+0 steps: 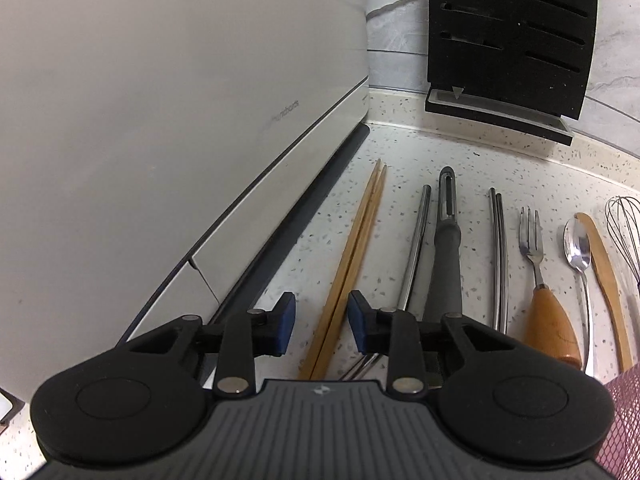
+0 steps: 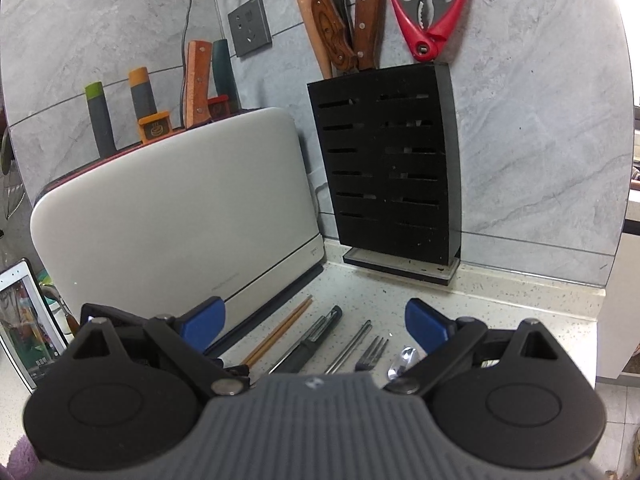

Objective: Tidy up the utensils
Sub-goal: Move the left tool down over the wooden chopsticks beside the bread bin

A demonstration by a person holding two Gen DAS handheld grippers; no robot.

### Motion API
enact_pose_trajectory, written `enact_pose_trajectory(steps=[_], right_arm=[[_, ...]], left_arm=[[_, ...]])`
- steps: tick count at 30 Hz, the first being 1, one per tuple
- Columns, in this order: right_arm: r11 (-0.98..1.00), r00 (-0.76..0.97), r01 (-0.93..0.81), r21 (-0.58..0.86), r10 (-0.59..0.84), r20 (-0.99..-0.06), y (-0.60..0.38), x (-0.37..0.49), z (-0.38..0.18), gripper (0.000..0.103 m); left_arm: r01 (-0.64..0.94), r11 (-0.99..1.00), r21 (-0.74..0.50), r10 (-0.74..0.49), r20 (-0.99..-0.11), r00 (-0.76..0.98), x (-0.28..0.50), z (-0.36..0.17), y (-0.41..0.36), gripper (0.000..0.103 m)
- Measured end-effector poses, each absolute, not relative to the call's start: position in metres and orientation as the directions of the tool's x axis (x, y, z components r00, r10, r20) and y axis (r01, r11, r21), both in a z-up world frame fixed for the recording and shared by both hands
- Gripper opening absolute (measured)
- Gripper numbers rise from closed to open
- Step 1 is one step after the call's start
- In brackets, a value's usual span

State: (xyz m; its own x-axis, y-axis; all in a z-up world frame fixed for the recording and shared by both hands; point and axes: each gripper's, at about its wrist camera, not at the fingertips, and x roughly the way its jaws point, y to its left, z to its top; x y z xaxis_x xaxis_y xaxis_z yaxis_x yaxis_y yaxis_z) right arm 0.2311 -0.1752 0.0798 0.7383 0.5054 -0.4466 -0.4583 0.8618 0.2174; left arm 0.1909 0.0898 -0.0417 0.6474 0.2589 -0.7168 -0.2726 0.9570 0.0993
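**Speckled stone, a row of utensils, and both grippers empty**

Speckled white stone made up the tabletop (image 1: 420, 152), and on it the utensils lay in a rough row, handles toward us. Going left to right, we saw a large white appliance (image 1: 160, 120) bounding the row, then the wooden chopsticks (image 1: 356, 248) just beside its dark base strip. Next came a thin steel rod (image 1: 416, 248) touching or nearly touching the grey peeler (image 1: 446, 256), then the steel chopsticks (image 1: 499, 252), a wooden-handled fork (image 1: 534, 248), a spoon (image 1: 578, 248), a wooden spatula (image 1: 604, 264) and a whisk (image 1: 626, 232) at the edge.

Our left gripper (image 1: 322, 322) hung low over the near ends of the wooden chopsticks, jaws parted and holding nothing. Our right gripper (image 2: 316, 326) sat higher and further back, jaws spread wide, also empty.

We judged the sorting barely begun, with the wooden chopsticks the likely first pick. That would call for lowering and closing on both sticks together, without nudging the rod alongside.

Behind the row stood a black slotted knife block (image 2: 392, 160) holding knives and red scissors (image 2: 428, 8). The appliance crowded the left side, leaving little room there.
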Motion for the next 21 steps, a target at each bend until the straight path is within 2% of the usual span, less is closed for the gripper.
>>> enact_pose_trajectory(steps=[1, 3, 21], right_arm=[[0.864, 0.739, -0.456, 0.216, 0.502, -0.449, -0.176, 0.231, 0.080, 0.095], [0.867, 0.740, -0.448, 0.216, 0.496, -0.454, -0.176, 0.232, 0.079, 0.095], [0.874, 0.737, -0.452, 0.179, 0.479, -0.476, -0.164, 0.225, 0.086, 0.095]], left_arm=[[-0.275, 0.957, 0.092, 0.255, -0.718, 0.648, 0.191, -0.042, 0.090, 0.018], [-0.284, 0.955, 0.084, 0.256, -0.716, 0.650, 0.190, -0.043, 0.090, 0.013], [-0.218, 0.969, 0.113, 0.232, -0.712, 0.663, 0.135, -0.039, 0.098, 0.014]])
